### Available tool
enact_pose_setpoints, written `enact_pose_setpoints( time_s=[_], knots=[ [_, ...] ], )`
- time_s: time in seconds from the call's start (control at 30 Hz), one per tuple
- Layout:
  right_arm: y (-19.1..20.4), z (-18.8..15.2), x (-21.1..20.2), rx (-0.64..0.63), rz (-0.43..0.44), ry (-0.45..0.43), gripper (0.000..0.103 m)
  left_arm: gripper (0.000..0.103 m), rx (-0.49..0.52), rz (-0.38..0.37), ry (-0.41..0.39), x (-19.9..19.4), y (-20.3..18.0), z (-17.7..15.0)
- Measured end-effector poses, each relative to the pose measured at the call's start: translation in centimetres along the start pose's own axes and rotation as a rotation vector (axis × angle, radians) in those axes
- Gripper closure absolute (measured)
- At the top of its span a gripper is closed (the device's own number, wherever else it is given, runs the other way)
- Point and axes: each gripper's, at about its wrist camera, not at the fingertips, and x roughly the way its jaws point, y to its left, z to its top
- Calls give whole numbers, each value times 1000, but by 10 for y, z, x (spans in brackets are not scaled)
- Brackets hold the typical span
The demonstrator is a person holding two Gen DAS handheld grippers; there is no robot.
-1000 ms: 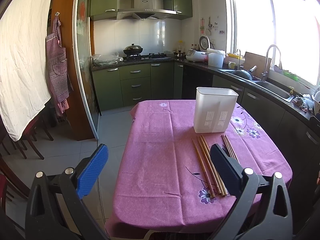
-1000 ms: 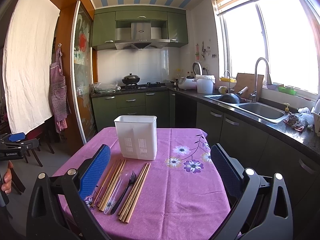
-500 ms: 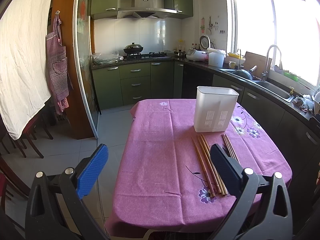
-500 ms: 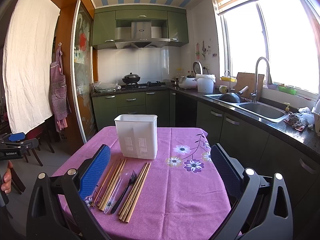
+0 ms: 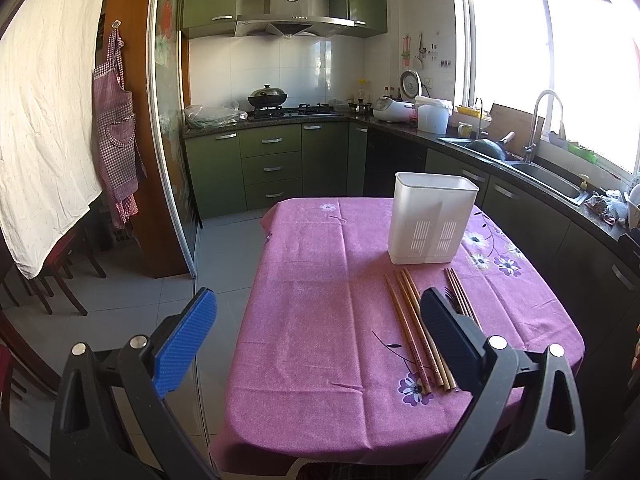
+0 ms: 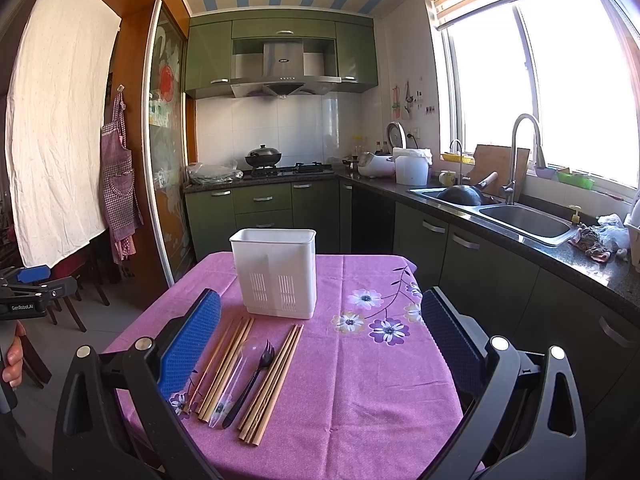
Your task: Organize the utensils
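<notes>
A white slotted utensil holder (image 6: pixel 276 274) (image 5: pixel 431 223) stands upright on the purple flowered tablecloth (image 6: pixel 360 380) (image 5: pixel 320 312). In front of it lie wooden chopsticks (image 6: pixel 224 364) (image 5: pixel 412 326), a clear plastic utensil (image 6: pixel 231 387), a black plastic fork (image 6: pixel 252 380) and more chopsticks (image 6: pixel 276 372) (image 5: pixel 460 292). My right gripper (image 6: pixel 320 340) is open above the table's near edge, holding nothing. My left gripper (image 5: pixel 316 336) is open too, left of the utensils. In the right wrist view the left gripper (image 6: pixel 28 292) shows at the far left, held by a hand (image 6: pixel 12 356).
Green kitchen cabinets (image 5: pixel 272 168) and a stove with a wok (image 5: pixel 267 100) line the back wall. A counter with a sink (image 6: pixel 516 216) runs along the right. Tiled floor (image 5: pixel 140 292) and dark chairs (image 5: pixel 60 276) lie left of the table.
The left wrist view has tilted slightly downward; the right wrist view is almost unchanged. Nothing on the table has moved.
</notes>
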Motion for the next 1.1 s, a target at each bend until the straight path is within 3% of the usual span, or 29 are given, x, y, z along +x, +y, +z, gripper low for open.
enact_pose_setpoints(
  time_s=[1.1],
  knots=[
    [5, -3, 5, -7, 1, 13, 4, 6, -8, -1, 15, 1, 5, -1]
  ],
)
